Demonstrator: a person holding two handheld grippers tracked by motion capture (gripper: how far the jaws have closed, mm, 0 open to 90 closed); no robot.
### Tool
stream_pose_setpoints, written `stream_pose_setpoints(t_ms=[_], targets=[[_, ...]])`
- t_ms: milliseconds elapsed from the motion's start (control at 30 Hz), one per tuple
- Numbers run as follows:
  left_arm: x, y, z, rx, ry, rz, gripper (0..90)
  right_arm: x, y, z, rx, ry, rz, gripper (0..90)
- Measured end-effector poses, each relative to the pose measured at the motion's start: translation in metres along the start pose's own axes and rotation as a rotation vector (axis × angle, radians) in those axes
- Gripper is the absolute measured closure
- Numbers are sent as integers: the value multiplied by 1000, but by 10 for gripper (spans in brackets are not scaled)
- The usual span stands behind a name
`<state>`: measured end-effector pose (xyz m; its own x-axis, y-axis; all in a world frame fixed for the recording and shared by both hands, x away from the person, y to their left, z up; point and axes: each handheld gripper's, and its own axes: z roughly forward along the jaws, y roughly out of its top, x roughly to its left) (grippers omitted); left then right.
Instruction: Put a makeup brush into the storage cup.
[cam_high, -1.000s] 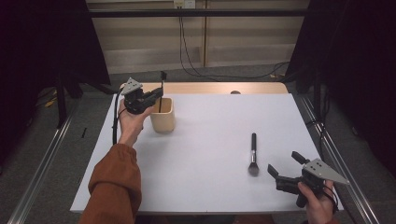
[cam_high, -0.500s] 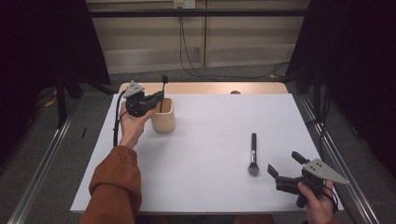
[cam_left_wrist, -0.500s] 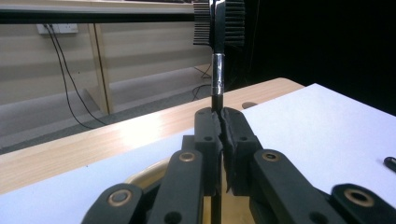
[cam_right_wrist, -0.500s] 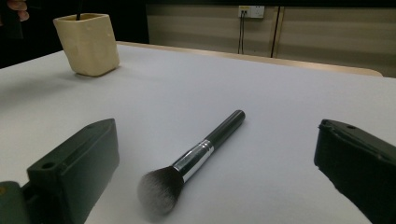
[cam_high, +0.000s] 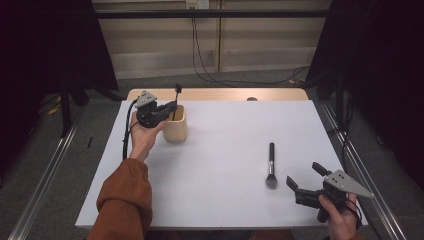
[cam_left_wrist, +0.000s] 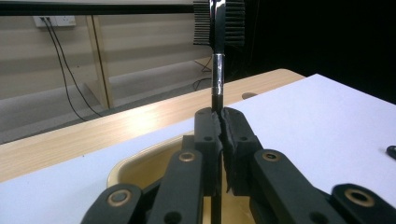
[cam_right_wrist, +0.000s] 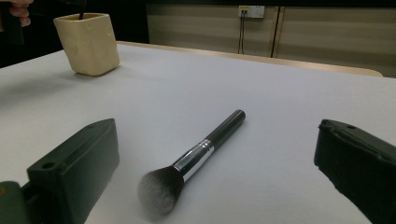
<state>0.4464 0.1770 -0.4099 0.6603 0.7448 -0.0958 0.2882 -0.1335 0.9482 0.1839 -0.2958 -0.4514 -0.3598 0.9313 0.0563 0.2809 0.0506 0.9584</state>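
My left gripper (cam_high: 171, 107) (cam_left_wrist: 219, 122) is shut on a thin black brush (cam_high: 177, 96) (cam_left_wrist: 216, 84), held upright with its comb-like head on top. The brush's lower end reaches into the mouth of a beige cup (cam_high: 176, 131) (cam_left_wrist: 135, 163) (cam_right_wrist: 88, 42) at the table's far left. A black makeup brush (cam_high: 271, 162) (cam_right_wrist: 196, 156) with a silver collar lies flat at the right, bristles toward the near edge. Just right of its bristles, my right gripper (cam_high: 303, 174) stands open, and in the right gripper view its fingers (cam_right_wrist: 74, 168) flank the brush without touching it.
The white table top (cam_high: 225, 145) ends in a wooden strip (cam_high: 220, 94) at the far edge. A person's sleeve in rust-brown (cam_high: 122, 200) lies across the near left. Cables hang down the back wall (cam_high: 200, 55).
The left gripper has sunk slightly with the thin brush, bringing it lower into the cup. The right gripper and the makeup brush have not moved.
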Motion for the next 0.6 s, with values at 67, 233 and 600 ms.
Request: stream_pose_setpoints(t_ms=[67, 233, 600], targets=[[0, 0, 0, 3, 2, 3, 853, 0, 0, 0, 1, 0, 0, 0], [0, -2, 1, 9, -3, -13, 852, 0, 0, 0, 2, 1, 1, 0], [1, -1, -1, 3, -2, -23, 779, 0, 0, 0, 1, 0, 3, 0]])
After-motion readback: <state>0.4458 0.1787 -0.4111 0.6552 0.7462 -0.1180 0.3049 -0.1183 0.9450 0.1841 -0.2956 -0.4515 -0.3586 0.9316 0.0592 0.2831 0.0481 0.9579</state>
